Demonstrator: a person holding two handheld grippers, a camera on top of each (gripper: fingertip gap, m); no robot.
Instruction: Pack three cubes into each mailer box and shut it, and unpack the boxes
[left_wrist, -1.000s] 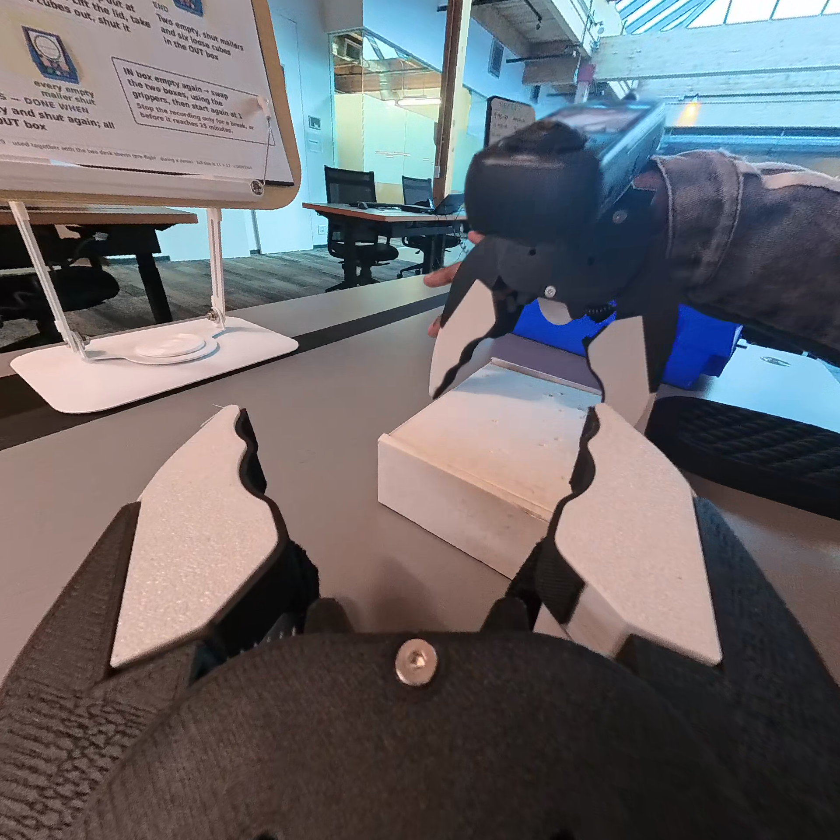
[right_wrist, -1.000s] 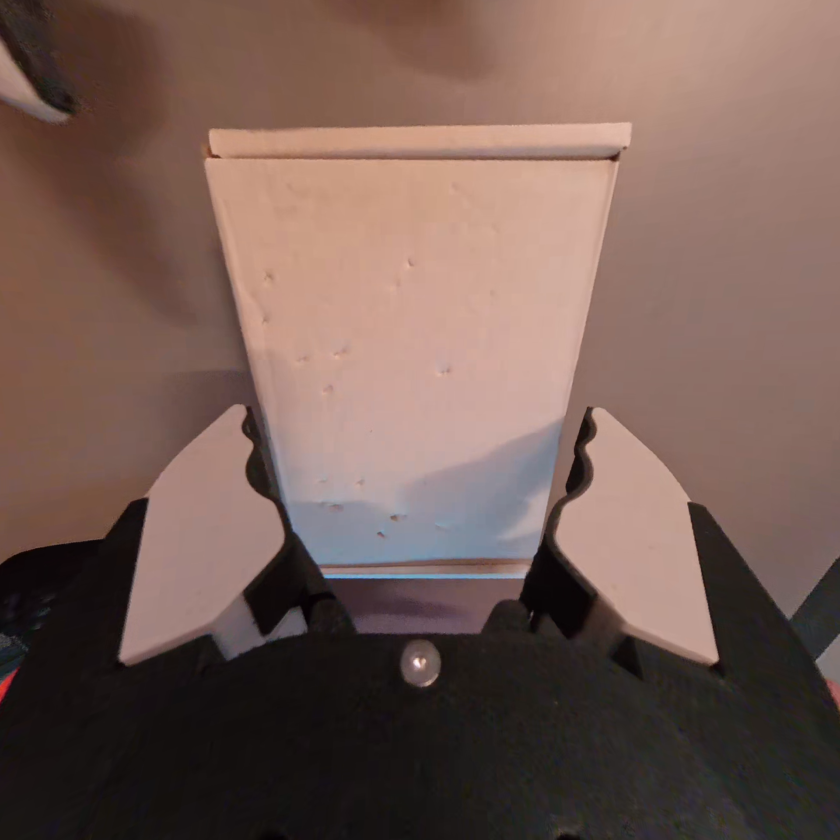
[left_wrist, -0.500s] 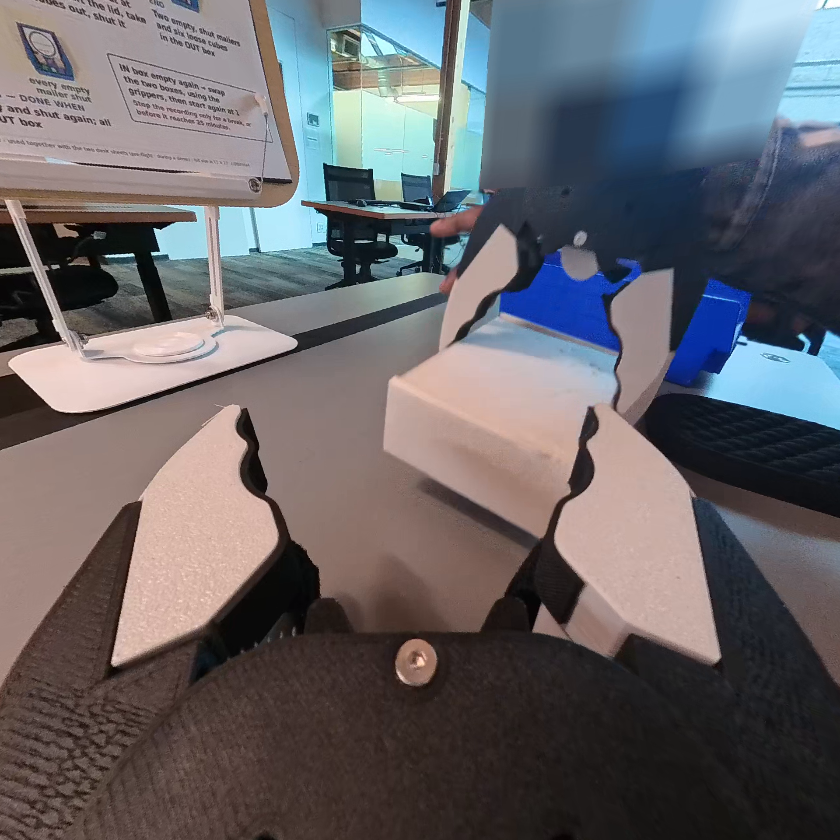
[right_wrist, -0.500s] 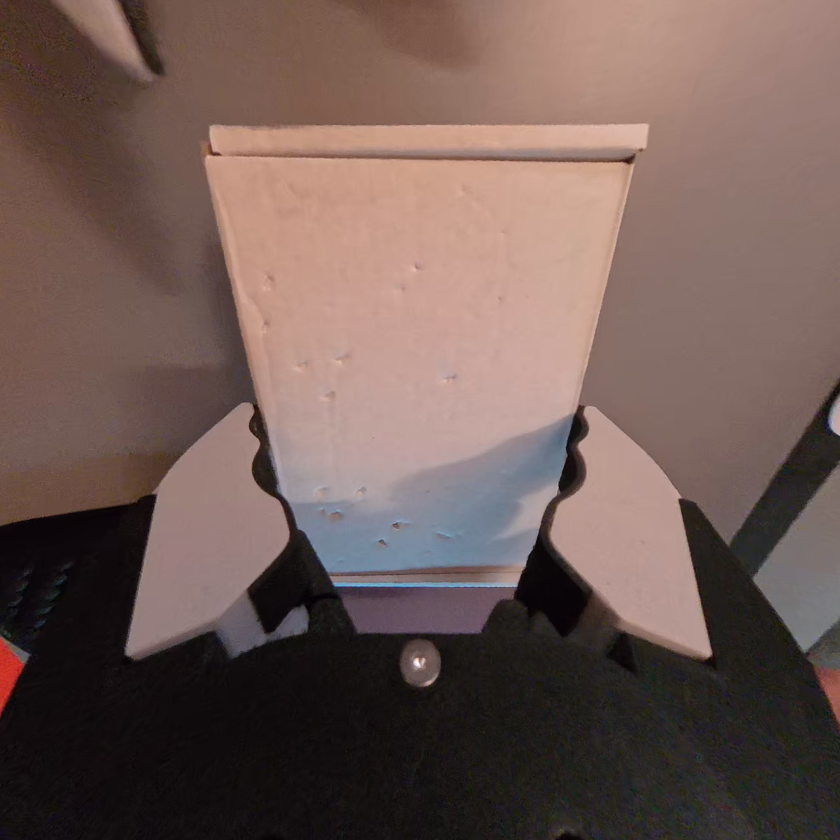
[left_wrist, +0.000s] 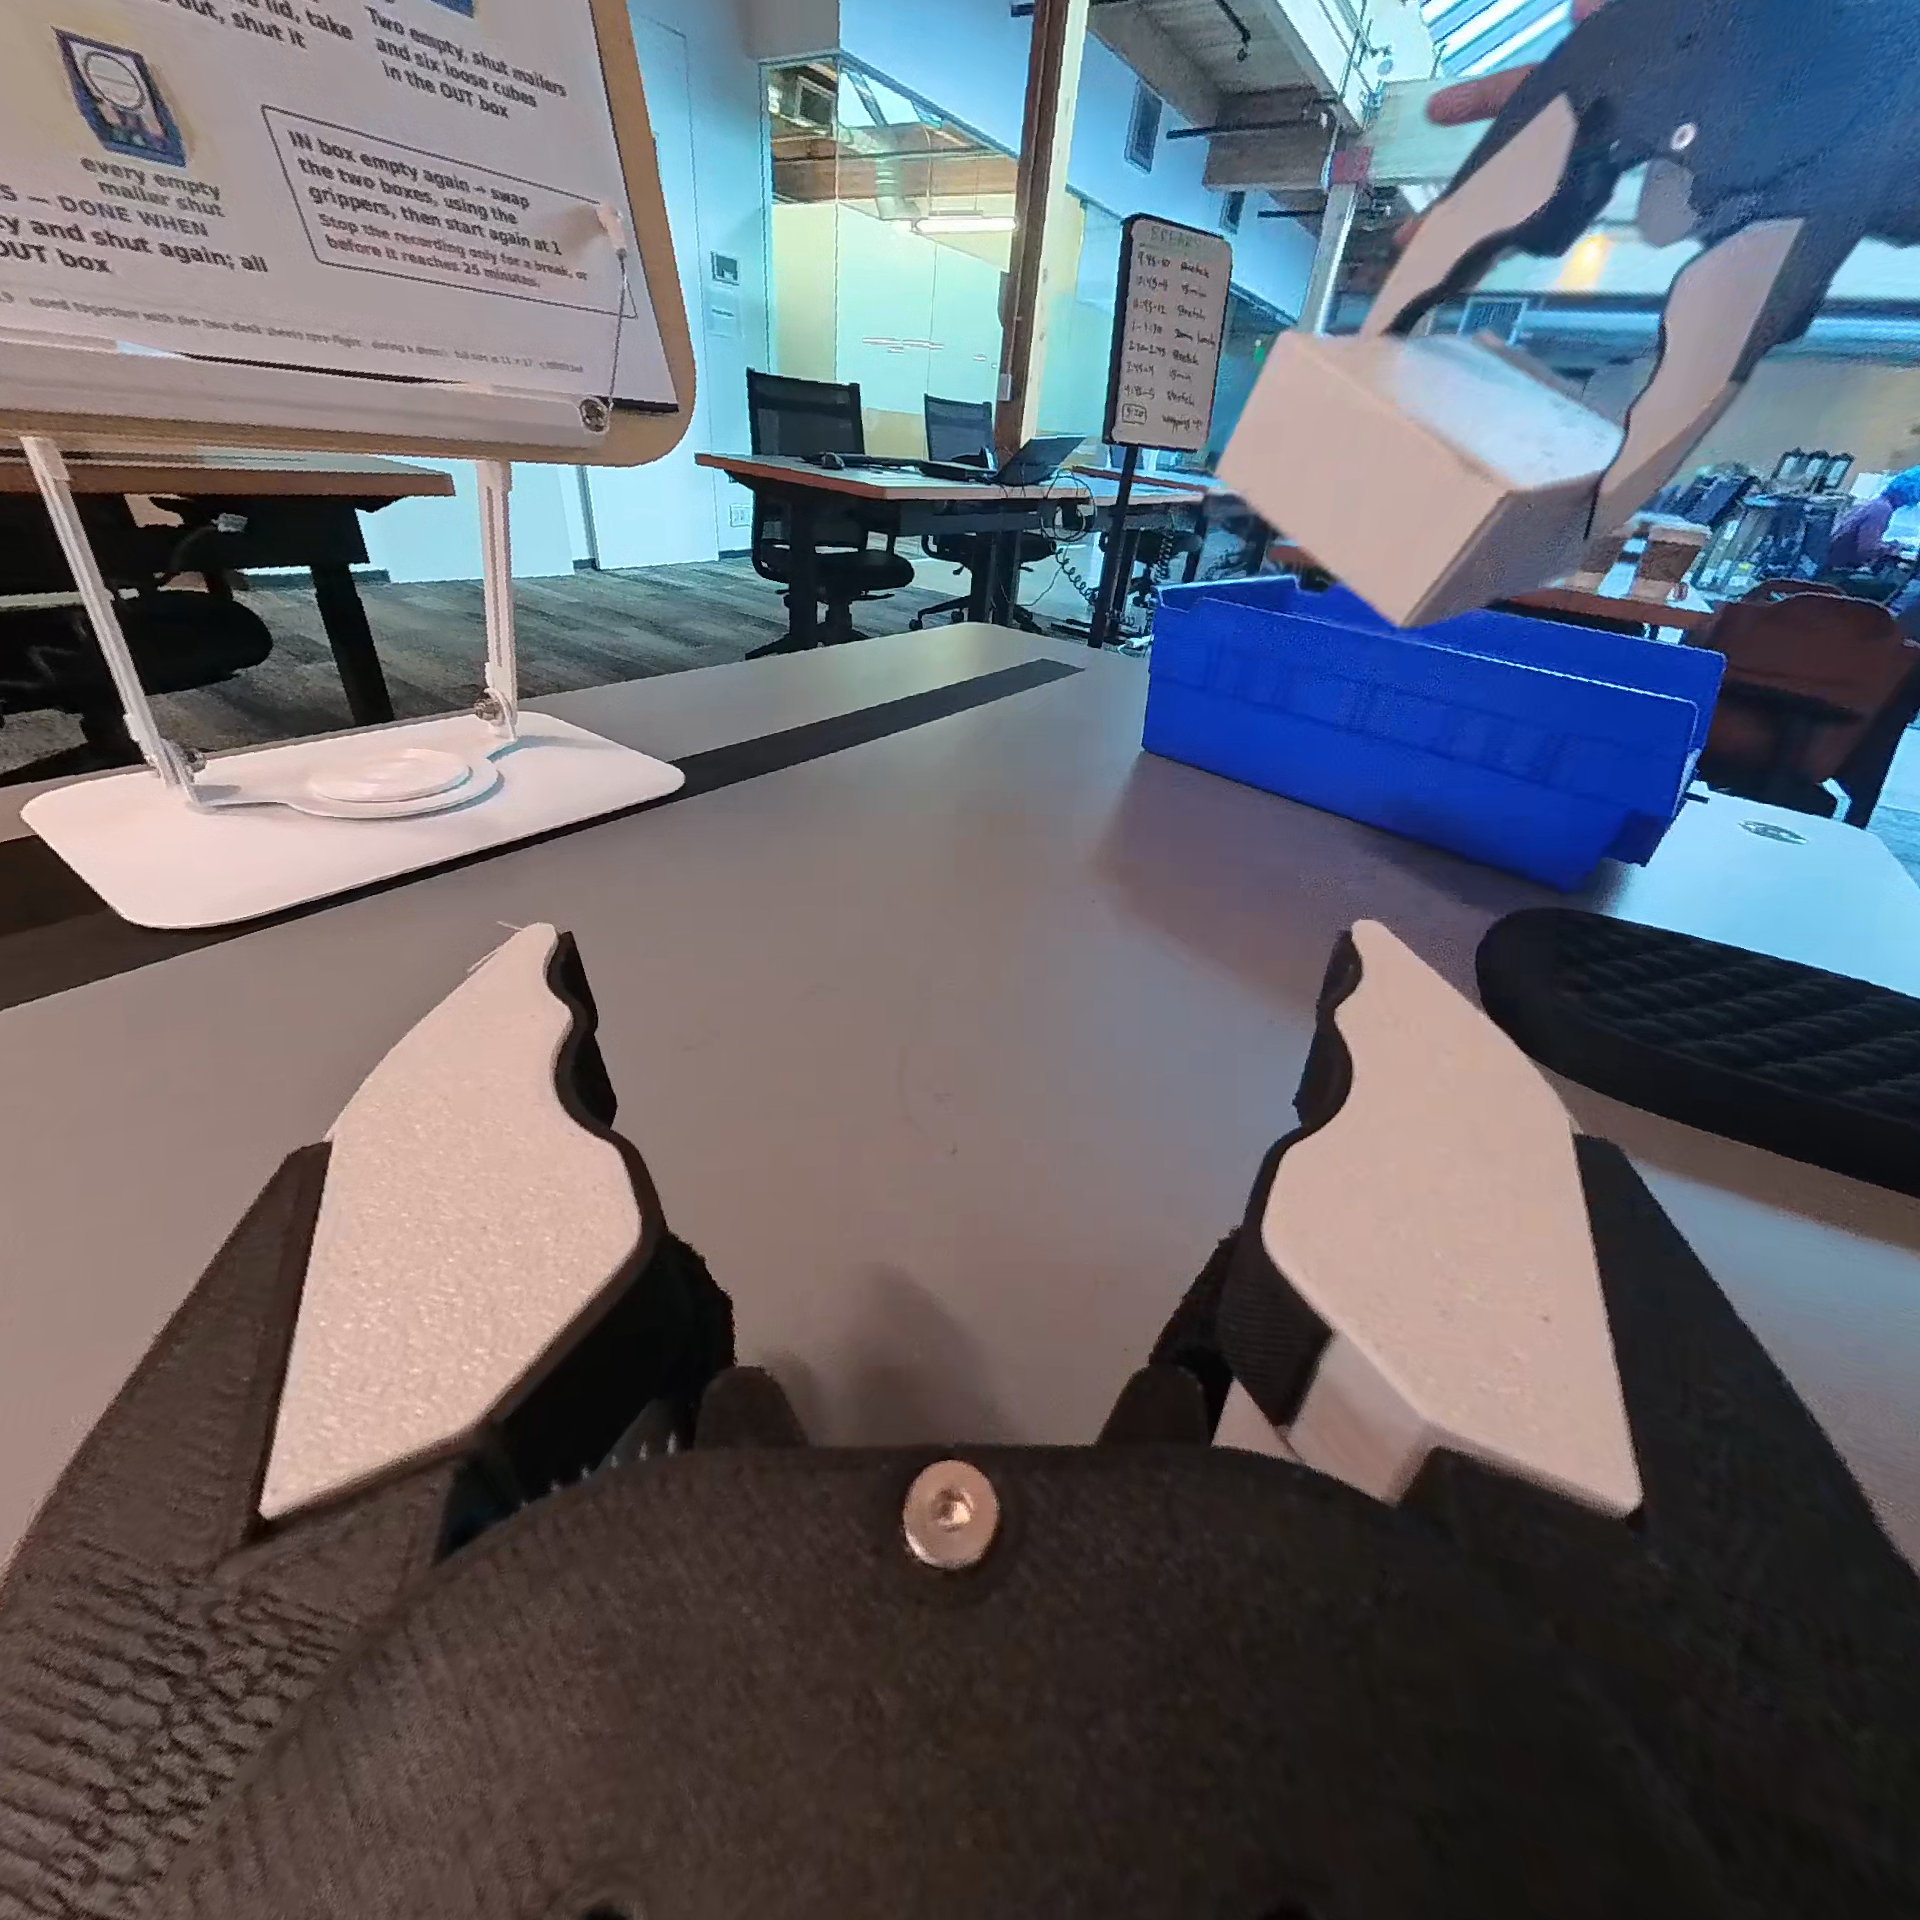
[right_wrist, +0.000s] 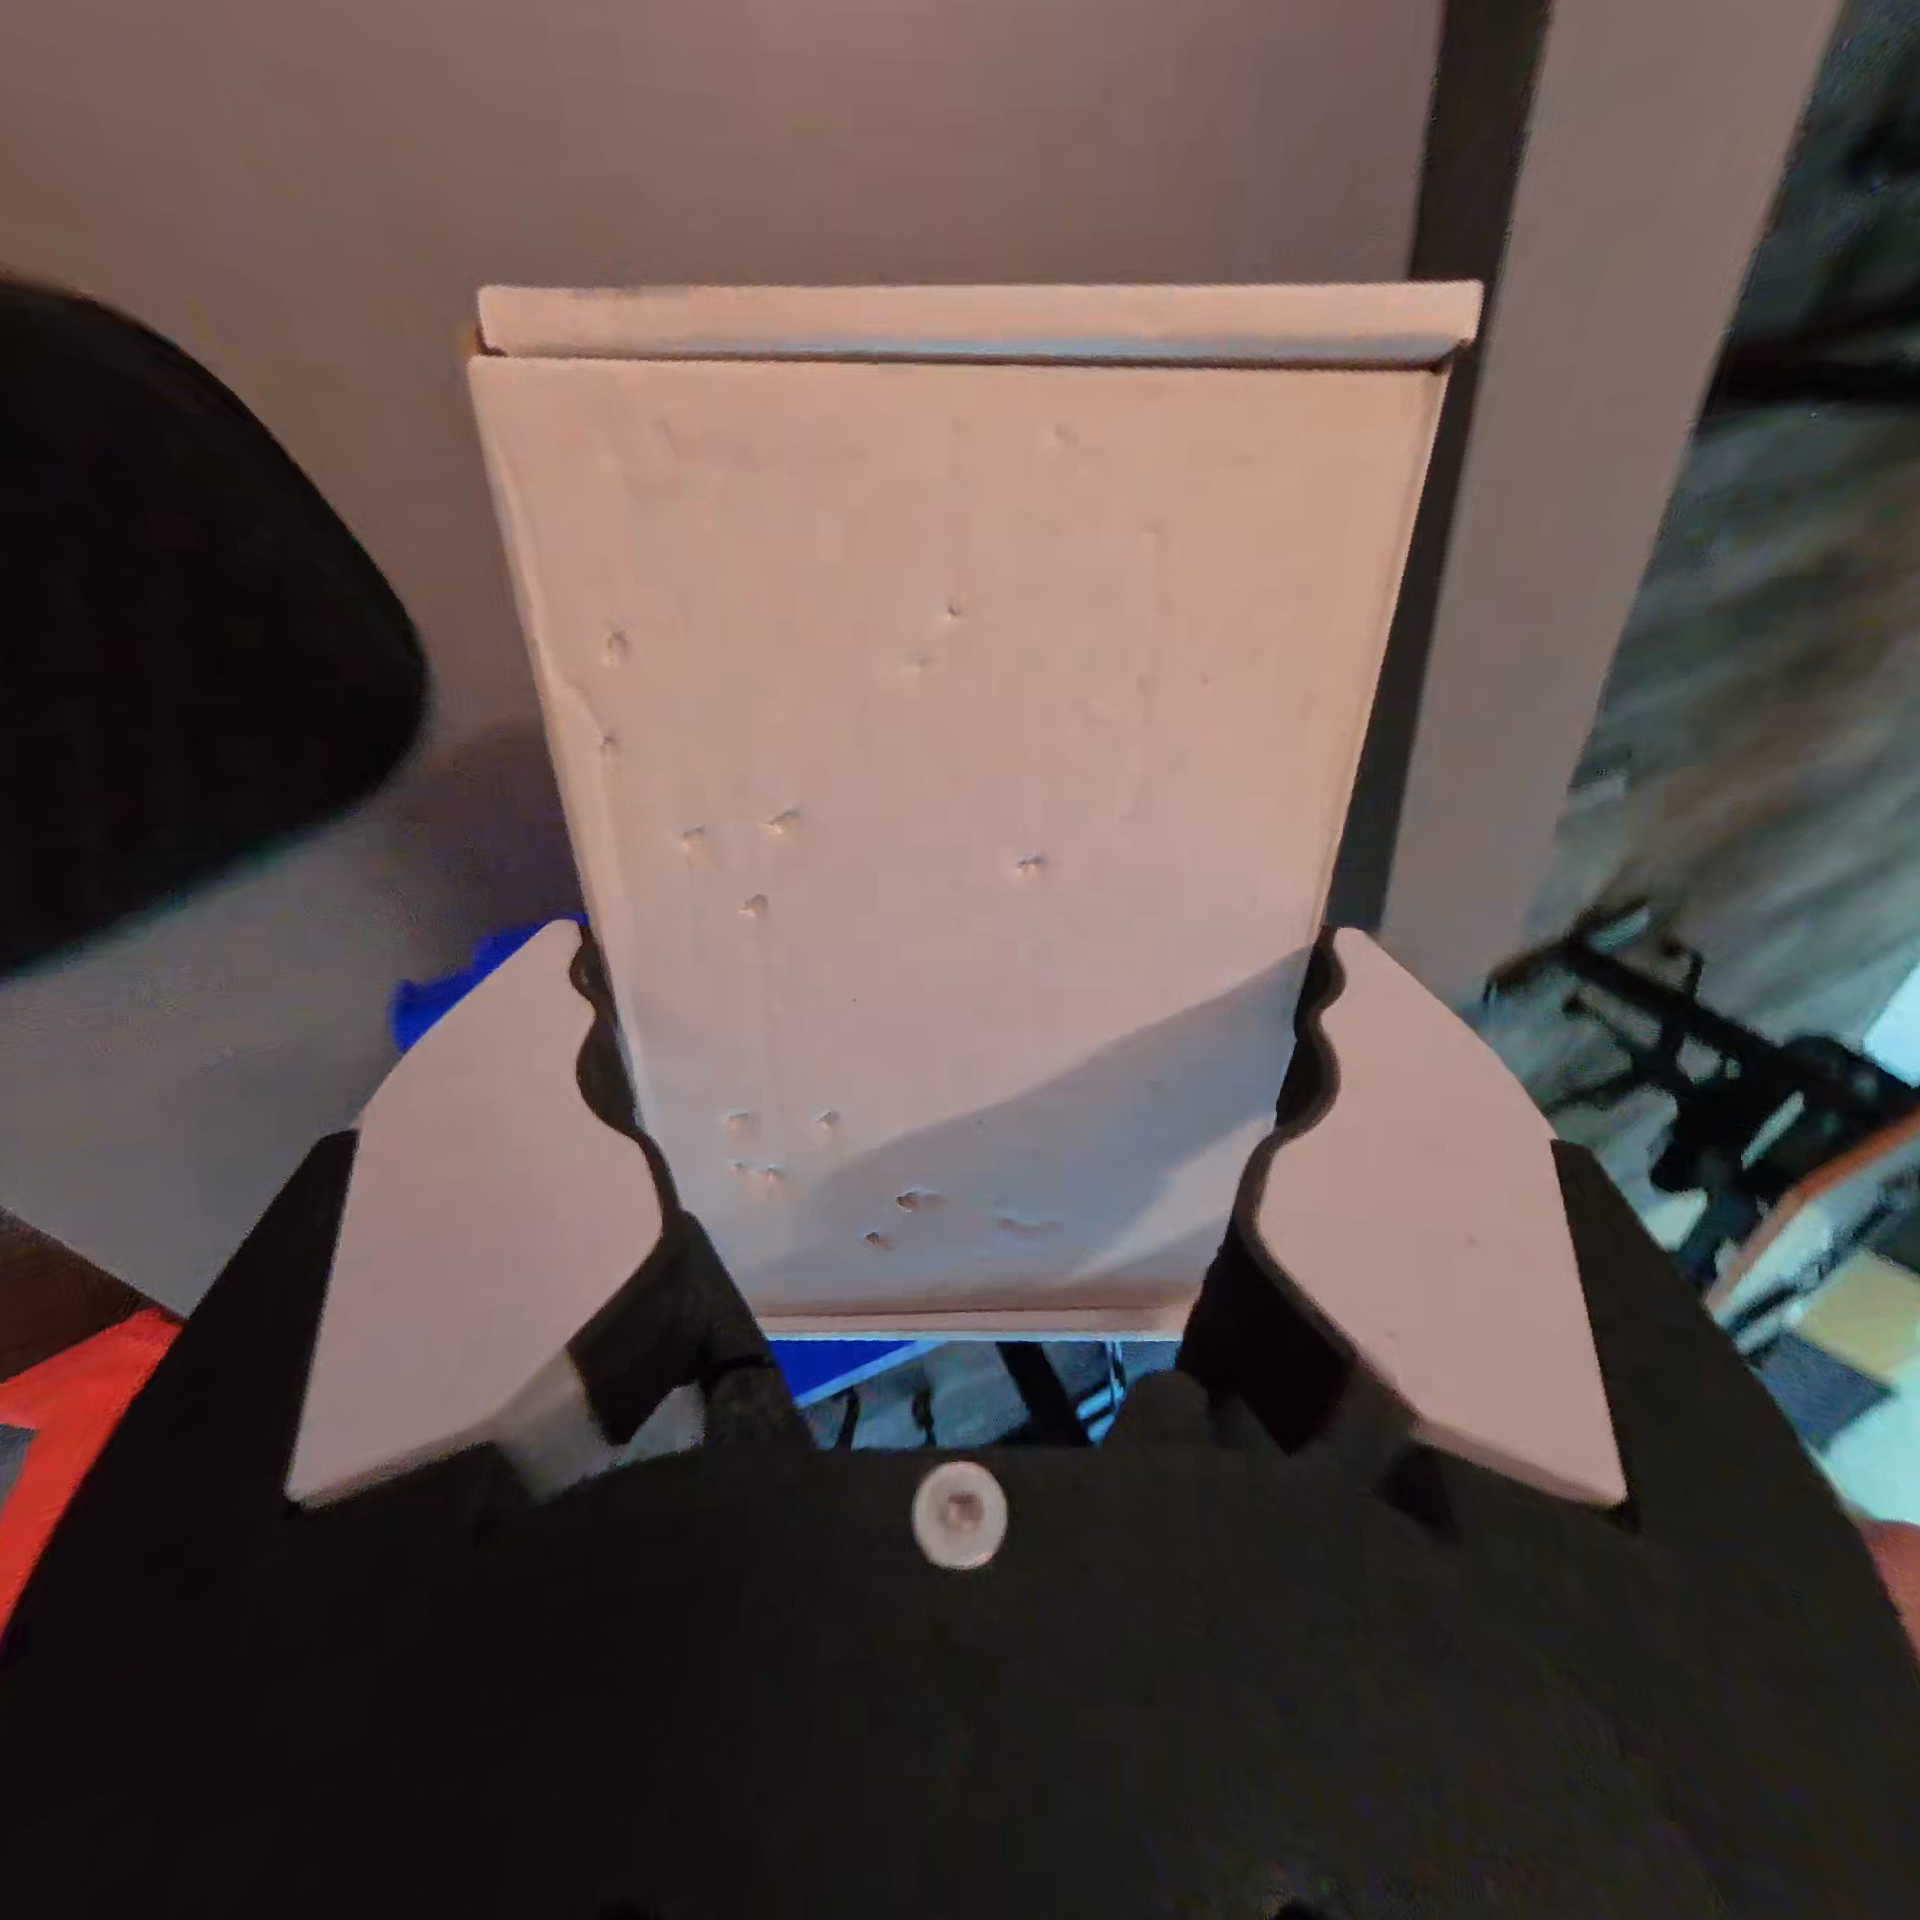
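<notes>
A closed white mailer box is gripped by its sides between the fingers of my right gripper. In the left wrist view the same box hangs tilted in the air at the upper right, held by the right gripper, above the blue bin. My left gripper is open and empty, low over the bare grey table. No cubes are in view.
A white stand with an instruction sheet sits on the table at the far left. A black textured mat lies at the right. A black strip runs across the table behind. Office desks and chairs stand beyond.
The right gripper closed on the mailer box and lifted it off the table, up and to the right above the blue bin. My left gripper stayed open in place.
</notes>
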